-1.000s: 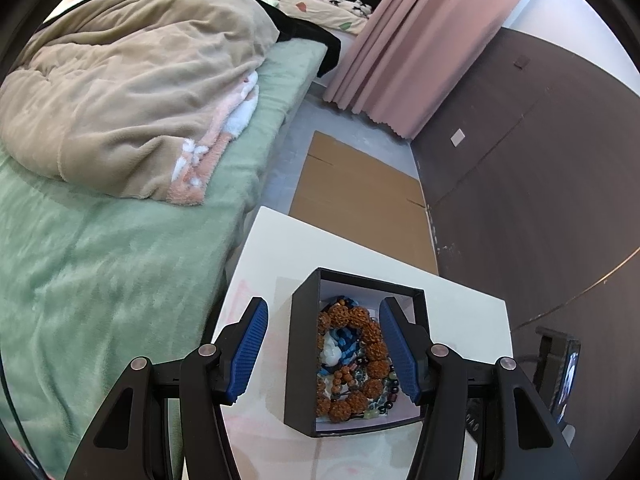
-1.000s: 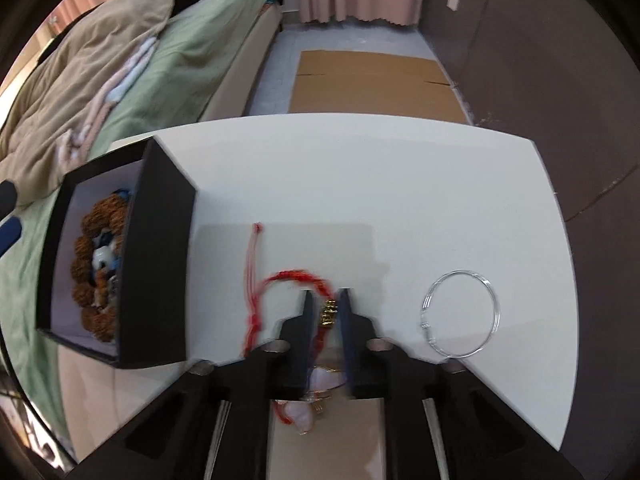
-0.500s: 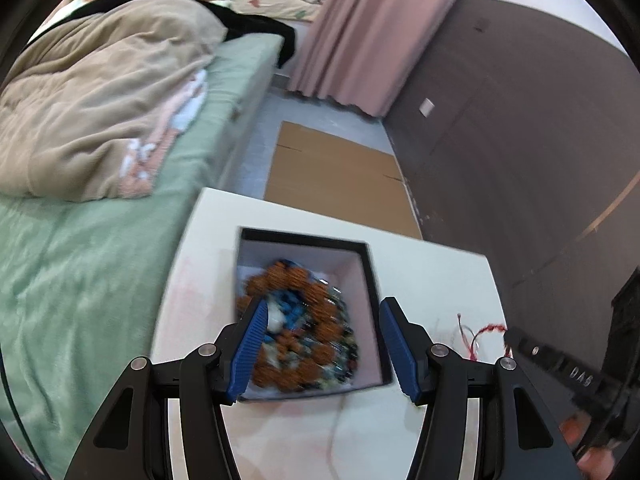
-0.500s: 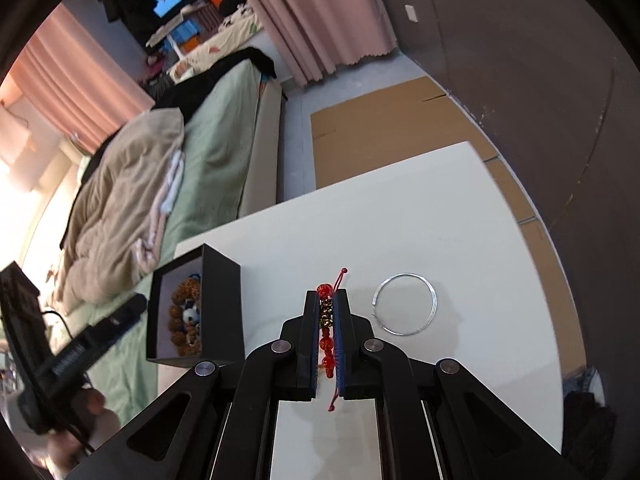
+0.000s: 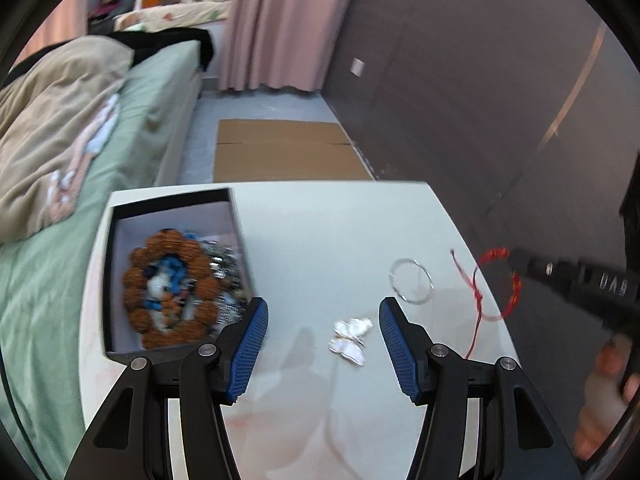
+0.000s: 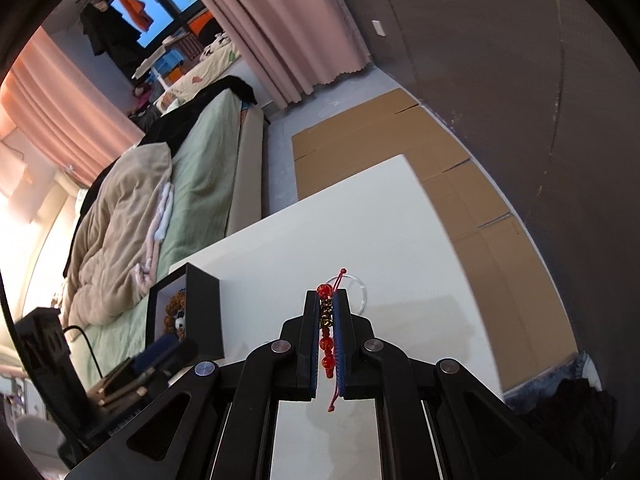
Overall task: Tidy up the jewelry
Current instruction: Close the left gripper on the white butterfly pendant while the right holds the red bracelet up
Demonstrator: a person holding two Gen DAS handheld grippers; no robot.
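A black jewelry box with a white inside holds a brown bead bracelet at the table's left; it also shows in the right wrist view. My left gripper is open and empty above a white butterfly clip. A thin silver ring bangle lies to the right and shows in the right wrist view. My right gripper is shut on a red bead-and-cord bracelet, held above the table; the bracelet hangs at the right in the left wrist view.
The white table stands beside a green bed with a beige blanket. Flat cardboard lies on the floor beyond. A dark wall runs along the right. Pink curtains hang at the back.
My left gripper has swung right, from over the box to over the butterfly clip. My right gripper has lifted the red bracelet off the table and risen higher.
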